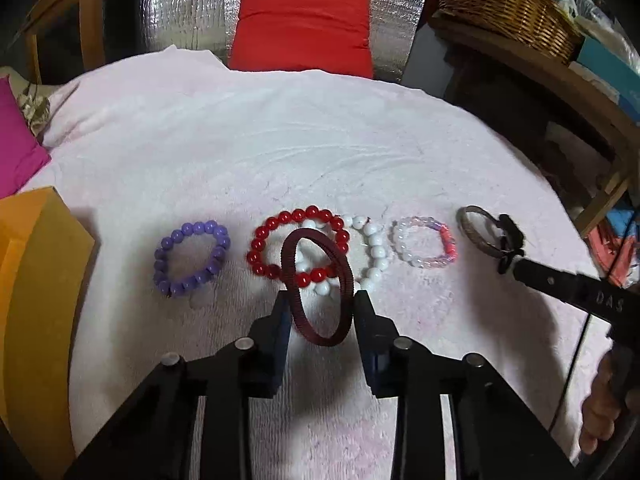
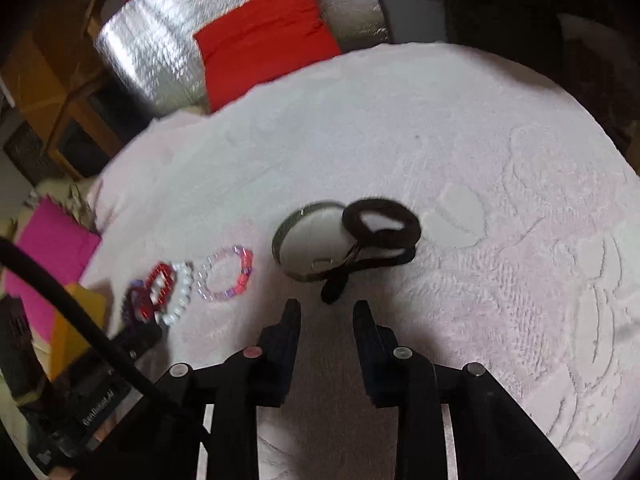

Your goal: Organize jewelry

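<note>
The left tool [image 1: 320, 304] clenches the dark bangle [image 1: 317, 287] upright at the red beads' [image 1: 298, 246] 6 o'clock and may drop it onto them if it slips, while the right tool [image 2: 326, 308] is released.

Pale pink towel [image 1: 280, 152]: bead bracelets [image 1: 191, 258], bangle [image 2: 308, 240], black band [image 2: 380, 226].

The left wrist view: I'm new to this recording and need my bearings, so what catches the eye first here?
A dark maroon ribbed bangle stands upright between the left gripper's fingers, front and centre. Behind it a row of bead bracelets lies on the pale pink towel: purple, red overlapping white, then a clear pink one. Far right, the right gripper reaches a metal bangle.
</note>
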A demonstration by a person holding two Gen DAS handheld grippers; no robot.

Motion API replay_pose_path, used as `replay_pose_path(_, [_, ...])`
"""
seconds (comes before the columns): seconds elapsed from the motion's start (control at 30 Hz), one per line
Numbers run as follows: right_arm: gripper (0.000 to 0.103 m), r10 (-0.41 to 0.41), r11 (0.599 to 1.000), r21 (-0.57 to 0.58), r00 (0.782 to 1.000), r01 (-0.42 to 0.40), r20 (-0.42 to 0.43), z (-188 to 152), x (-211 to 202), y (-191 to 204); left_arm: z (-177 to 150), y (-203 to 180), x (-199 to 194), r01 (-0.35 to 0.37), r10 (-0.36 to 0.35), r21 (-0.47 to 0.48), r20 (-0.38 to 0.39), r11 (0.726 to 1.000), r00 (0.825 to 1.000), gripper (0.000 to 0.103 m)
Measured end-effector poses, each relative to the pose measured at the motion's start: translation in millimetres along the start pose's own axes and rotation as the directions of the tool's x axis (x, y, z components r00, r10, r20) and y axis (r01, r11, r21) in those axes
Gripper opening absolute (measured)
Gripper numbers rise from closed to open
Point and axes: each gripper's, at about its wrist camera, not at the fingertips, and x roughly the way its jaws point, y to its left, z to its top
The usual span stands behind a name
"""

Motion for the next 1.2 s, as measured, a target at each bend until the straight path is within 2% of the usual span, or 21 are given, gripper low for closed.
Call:
replay_pose_path(0.03, [0.052,0.004,1.000,0.005,1.000,-0.004,0.002,1.8,0.3,0.5,-1.5,1.4,-2.7,0.013,-0.013,0.000,-0.002,1.000,1.000,0.032])
replay_pose_path(0.07, [0.076,0.009,1.000,0.011,1.000,-0.009,-0.001,2.5,0.8,0.5,-2.4,2.5,-4.9,0.020,-0.020,0.004,-0.001,1.000,1.000,0.032])
replay_pose_path(0.1, [0.079,0.018,1.000,0.022,1.000,-0.018,0.001,3.0,1.7,0.7,-3.3,3.7,-7.8,0.021,-0.021,0.014,0.004,1.000,1.000,0.032])
replay_pose_path(0.2, [0.078,0.079,0.993,0.089,0.997,-0.080,0.008,7.6,9.0,0.1,-5.3,8.4,-15.0,0.033,-0.034,0.029,0.017,0.999,0.999,0.032])
replay_pose_path(0.3, [0.073,0.153,0.968,0.196,0.988,-0.153,0.017,12.2,18.0,-4.6,-6.5,14.9,-20.5,0.067,-0.068,0.026,0.025,0.997,0.997,0.032])
replay_pose_path(0.43, [0.073,0.115,0.952,0.285,0.993,-0.112,0.007,21.6,39.6,-4.1,-6.9,25.0,-24.0,0.086,-0.087,0.027,0.025,0.996,0.996,0.032])
replay_pose_path(0.5, [0.073,0.094,0.945,0.310,0.995,-0.100,0.033,25.9,42.0,-3.2,-6.4,28.9,-24.5,0.084,-0.084,0.033,0.025,0.996,0.996,0.032])
replay_pose_path(0.53, [0.068,0.088,0.940,0.327,0.995,-0.096,0.040,28.1,42.5,-3.2,-6.0,30.6,-24.7,0.084,-0.084,0.036,0.025,0.996,0.996,0.032])
replay_pose_path(0.57, [0.053,0.071,0.933,0.350,0.996,-0.085,0.051,29.0,43.0,-4.5,-6.6,31.6,-26.0,0.083,-0.084,0.037,0.027,0.996,0.996,0.032])
replay_pose_path(0.6, [0.044,0.054,0.929,0.363,0.997,-0.070,0.055,30.0,45.4,-5.9,-6.6,32.8,-27.1,0.077,-0.079,0.041,0.029,0.996,0.996,0.032])
replay_pose_path(0.63, [0.028,0.035,0.926,0.373,0.998,-0.051,0.049,30.9,46.8,-9.0,-6.4,33.7,-27.6,0.072,-0.073,0.043,0.032,0.996,0.997,0.032])
replay_pose_path(0.67, [0.016,0.022,0.924,0.382,0.999,-0.038,0.045,31.4,48.2,-12.6,-5.9,34.3,-28.6,0.066,-0.068,0.045,0.035,0.997,0.997,0.032])
replay_pose_path(0.83, [0.009,0.073,0.909,0.409,0.997,-0.083,0.040,36.4,46.8,-25.6,-4.0,34.1,-38.2,0.051,-0.055,0.049,0.069,0.997,0.996,0.032])
replay_pose_path(0.97, [0.009,0.114,0.907,0.404,0.993,-0.118,0.035,38.8,42.2,-26.5,-2.6,32.0,-45.6,0.031,-0.035,0.046,0.094,0.998,0.995,0.032])
replay_pose_path(1.2, [0.009,0.201,0.917,0.333,0.976,-0.218,0.086,30.4,3.2,-13.4,-3.8,33.0,-72.2,0.015,-0.018,0.021,0.161,1.000,0.987,0.032])
